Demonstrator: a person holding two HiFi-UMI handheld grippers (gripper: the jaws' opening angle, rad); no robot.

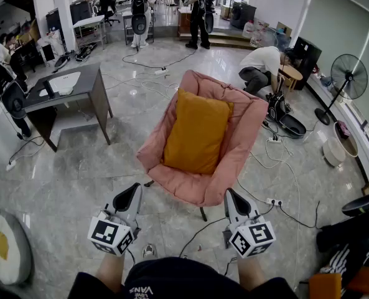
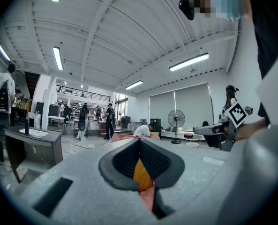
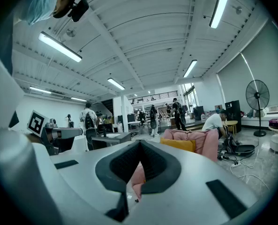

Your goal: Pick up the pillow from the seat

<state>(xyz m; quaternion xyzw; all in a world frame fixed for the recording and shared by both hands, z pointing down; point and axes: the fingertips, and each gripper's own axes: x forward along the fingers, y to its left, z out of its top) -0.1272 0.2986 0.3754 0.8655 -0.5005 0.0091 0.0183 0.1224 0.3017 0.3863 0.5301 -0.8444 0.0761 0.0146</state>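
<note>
An orange pillow point(image 1: 196, 132) leans upright against the back of a pink fabric chair point(image 1: 240, 148) in the middle of the head view. My left gripper point(image 1: 134, 189) hovers just short of the chair's front left edge, shut and holding nothing. My right gripper point(image 1: 229, 194) is at the front right edge, also shut and empty. In the left gripper view the jaws point(image 2: 139, 142) meet, and the pillow point(image 2: 141, 175) shows below them. In the right gripper view the right gripper point(image 3: 139, 142) is shut, with the pillow point(image 3: 178, 145) and chair point(image 3: 202, 142) ahead to the right.
A grey desk point(image 1: 66, 89) stands left of the chair. Cables and a power strip point(image 1: 273, 202) lie on the tiled floor to the right. A crouching person point(image 1: 262, 64) and a standing fan point(image 1: 348, 76) are at the back right. Several people stand far behind.
</note>
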